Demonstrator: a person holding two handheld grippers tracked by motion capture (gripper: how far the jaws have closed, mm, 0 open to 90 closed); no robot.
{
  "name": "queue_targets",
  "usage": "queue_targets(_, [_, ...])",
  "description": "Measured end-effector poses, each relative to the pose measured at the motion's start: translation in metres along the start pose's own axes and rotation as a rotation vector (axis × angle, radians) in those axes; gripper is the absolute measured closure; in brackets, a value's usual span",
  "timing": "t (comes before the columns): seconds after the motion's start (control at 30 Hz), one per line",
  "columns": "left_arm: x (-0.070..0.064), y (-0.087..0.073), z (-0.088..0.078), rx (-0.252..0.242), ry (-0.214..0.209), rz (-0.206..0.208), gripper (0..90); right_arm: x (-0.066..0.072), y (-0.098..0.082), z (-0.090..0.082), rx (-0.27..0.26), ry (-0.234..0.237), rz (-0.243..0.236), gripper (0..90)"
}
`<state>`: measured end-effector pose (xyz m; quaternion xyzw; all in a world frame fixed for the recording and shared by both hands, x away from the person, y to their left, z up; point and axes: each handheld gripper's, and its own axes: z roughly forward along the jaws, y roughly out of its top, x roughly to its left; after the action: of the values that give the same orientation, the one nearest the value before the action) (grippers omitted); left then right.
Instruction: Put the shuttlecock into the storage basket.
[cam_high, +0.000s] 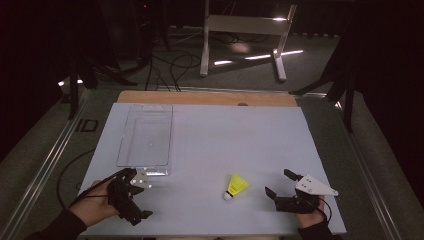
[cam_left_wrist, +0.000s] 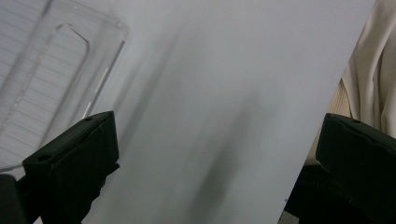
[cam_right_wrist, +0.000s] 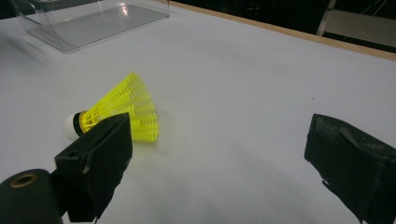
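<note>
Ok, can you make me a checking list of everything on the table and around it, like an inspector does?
Surface: pale blue-grey table top with a wooden strip along its far edge; bare apart from the two things below.
Job's things: yellow shuttlecock lying on its side, white cork toward the person; clear plastic tray at the far left, nothing in it.
Clutter: nothing seen.
Grippers: left gripper open, close to the tray's near end, holding nothing; right gripper open, beside the shuttlecock, not touching it.
Cables: a black cable trails from the left gripper off the table's left edge.
Surroundings: dark room; white metal frame and floor cables beyond the table.
</note>
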<state>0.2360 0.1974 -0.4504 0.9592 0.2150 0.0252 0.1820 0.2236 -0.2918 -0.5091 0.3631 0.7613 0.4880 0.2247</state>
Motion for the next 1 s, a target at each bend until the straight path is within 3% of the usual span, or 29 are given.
queue_targets(0.13, [-0.001, 0.003, 0.003, 0.027, -0.009, -0.029, 0.3, 0.0, 0.0, 0.0, 0.001, 0.002, 0.003, 8.0])
queue_targets(0.17, [-0.001, 0.004, 0.004, 0.045, -0.013, -0.017, 0.3, 0.0, 0.0, 0.0, 0.001, 0.001, 0.004, 8.0])
queue_targets(0.27, [-0.002, 0.008, 0.006, 0.073, -0.029, -0.032, 0.3, 0.0, 0.0, 0.0, 0.002, 0.001, 0.002, 8.0])
queue_targets(0.43, [-0.006, 0.018, 0.01, 0.106, -0.022, -0.018, 0.3, 0.0, 0.0, 0.001, 0.004, 0.002, 0.001, 8.0])
queue_targets(0.77, [-0.011, 0.035, 0.013, 0.09, -0.051, -0.037, 0.3, 0.0, 0.0, 0.0, 0.005, -0.005, -0.002, 8.0])
queue_targets(1.0, [-0.016, 0.049, 0.015, 0.093, -0.028, -0.07, 0.3, 0.0, 0.0, 0.0, 0.005, -0.004, -0.002, 8.0])
